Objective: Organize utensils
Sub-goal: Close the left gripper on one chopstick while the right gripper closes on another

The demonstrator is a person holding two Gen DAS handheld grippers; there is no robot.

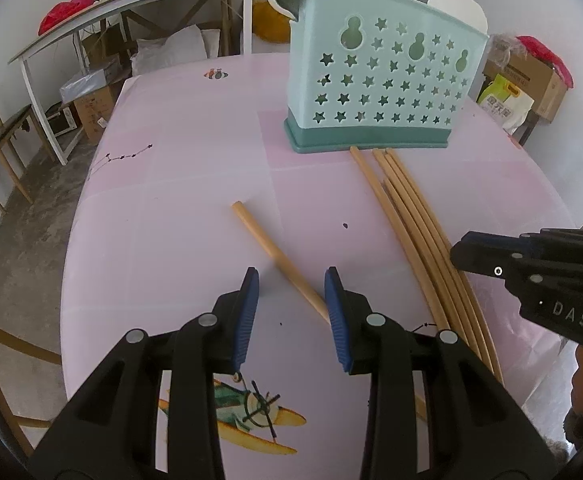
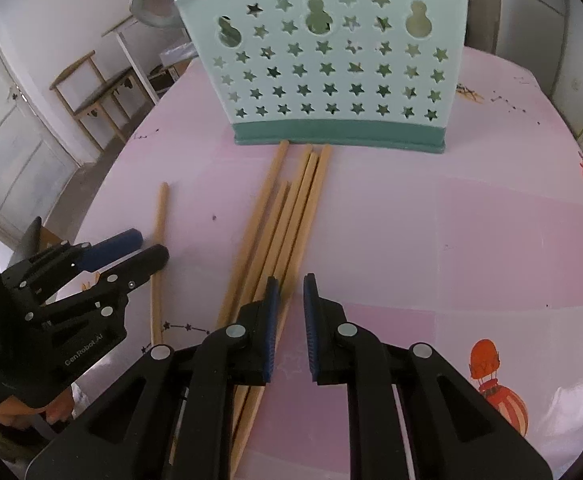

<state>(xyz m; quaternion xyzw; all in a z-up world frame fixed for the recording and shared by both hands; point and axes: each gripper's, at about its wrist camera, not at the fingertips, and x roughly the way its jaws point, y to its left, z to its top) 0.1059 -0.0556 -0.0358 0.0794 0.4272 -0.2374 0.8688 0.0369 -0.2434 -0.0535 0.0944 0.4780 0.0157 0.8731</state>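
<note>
A pale teal utensil holder (image 1: 383,80) (image 2: 331,64) with star-shaped holes stands upright at the far side of the pink table. Several wooden chopsticks (image 1: 419,232) (image 2: 291,208) lie in a bundle in front of it. One single chopstick (image 1: 275,256) (image 2: 159,232) lies apart to the left. My left gripper (image 1: 292,276) (image 2: 147,248) is open and low over that single chopstick, which runs between its blue pads close to the right one. My right gripper (image 2: 290,280) (image 1: 457,252) hovers over the bundle's near end, its jaws only narrowly apart with nothing gripped.
The pink tablecloth (image 1: 179,184) carries printed pictures: a plane near my left gripper, a balloon (image 2: 491,384) at the right. A wooden chair (image 2: 91,92) and a white side table (image 1: 131,4) stand beyond the left edge. Boxes and bags (image 1: 519,88) sit at the right.
</note>
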